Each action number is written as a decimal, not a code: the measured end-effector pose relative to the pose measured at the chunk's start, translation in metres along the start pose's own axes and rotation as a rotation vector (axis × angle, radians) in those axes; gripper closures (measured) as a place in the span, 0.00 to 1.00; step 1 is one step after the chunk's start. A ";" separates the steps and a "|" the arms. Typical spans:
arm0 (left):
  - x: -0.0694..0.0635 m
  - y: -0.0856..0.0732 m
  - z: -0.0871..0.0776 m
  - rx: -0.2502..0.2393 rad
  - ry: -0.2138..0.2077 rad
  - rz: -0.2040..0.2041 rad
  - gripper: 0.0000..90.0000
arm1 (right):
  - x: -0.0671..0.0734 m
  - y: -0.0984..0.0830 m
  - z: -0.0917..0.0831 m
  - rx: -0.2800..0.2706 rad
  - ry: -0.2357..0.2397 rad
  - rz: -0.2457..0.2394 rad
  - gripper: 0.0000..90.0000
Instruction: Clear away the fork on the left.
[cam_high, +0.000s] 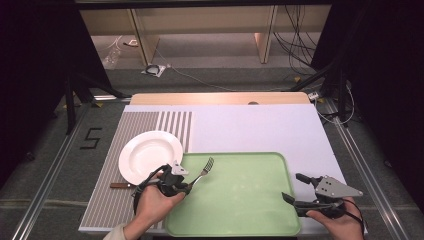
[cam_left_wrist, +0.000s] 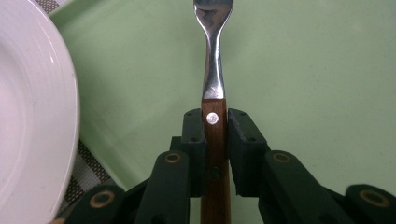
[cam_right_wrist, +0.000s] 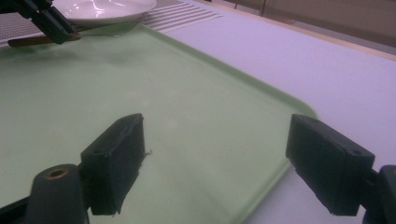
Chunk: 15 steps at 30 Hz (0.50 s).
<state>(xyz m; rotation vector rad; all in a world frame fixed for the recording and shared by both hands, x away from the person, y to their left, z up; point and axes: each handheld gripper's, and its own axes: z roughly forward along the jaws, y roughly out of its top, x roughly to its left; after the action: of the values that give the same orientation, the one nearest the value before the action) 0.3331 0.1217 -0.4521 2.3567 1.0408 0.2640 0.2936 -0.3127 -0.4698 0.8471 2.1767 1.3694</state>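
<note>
Fork (cam_high: 202, 173) is the thing in hand here: in the high view the left tool (cam_high: 186, 186) grips it by the wooden handle, and the metal head points up and to the right over the left part of the green tray (cam_high: 240, 200). I judge that the step is carrying the fork onto the tray, and that the next move asks to lower it flat on the tray floor and then release it, without knocking the near rim. The white plate (cam_high: 150, 155) sits just left of the tray on the striped mat (cam_high: 107, 200), close to the left hand (cam_high: 152, 207), so it could be bumped if the hand swings back. A brown handle (cam_high: 120, 185) lies on the mat under the plate edge; what it belongs to I cannot tell. The right tool (cam_high: 295, 187) hovers at the right side of the tray with its jaws apart and nothing between them. In the left gripper view the two pads (cam_left_wrist: 194, 140) are pressed against the brown handle of the fork (cam_left_wrist: 215, 70), above the green tray (cam_left_wrist: 303, 70), with the plate (cam_left_wrist: 32, 116) at the left. In the right gripper view the right tool (cam_right_wrist: 215, 158) stands wide and empty above the tray (cam_right_wrist: 187, 93), well apart from the left tool (cam_right_wrist: 49, 21) far off near the plate (cam_right_wrist: 102, 9).
</note>
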 end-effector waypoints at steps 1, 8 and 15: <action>0.000 -0.001 0.000 0.006 0.004 0.002 0.86 | 0.000 0.000 0.000 0.001 0.000 0.000 0.23; -0.002 -0.007 0.000 0.031 0.011 0.011 0.86 | 0.000 0.000 0.000 0.002 0.002 -0.001 0.23; -0.004 -0.013 0.002 0.058 0.012 0.020 0.85 | 0.000 0.000 0.001 0.001 0.002 -0.001 0.23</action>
<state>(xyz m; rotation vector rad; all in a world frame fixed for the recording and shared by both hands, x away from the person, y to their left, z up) 0.3233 0.1250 -0.4611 2.4212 1.0451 0.2593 0.2937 -0.3123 -0.4703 0.8449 2.1798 1.3692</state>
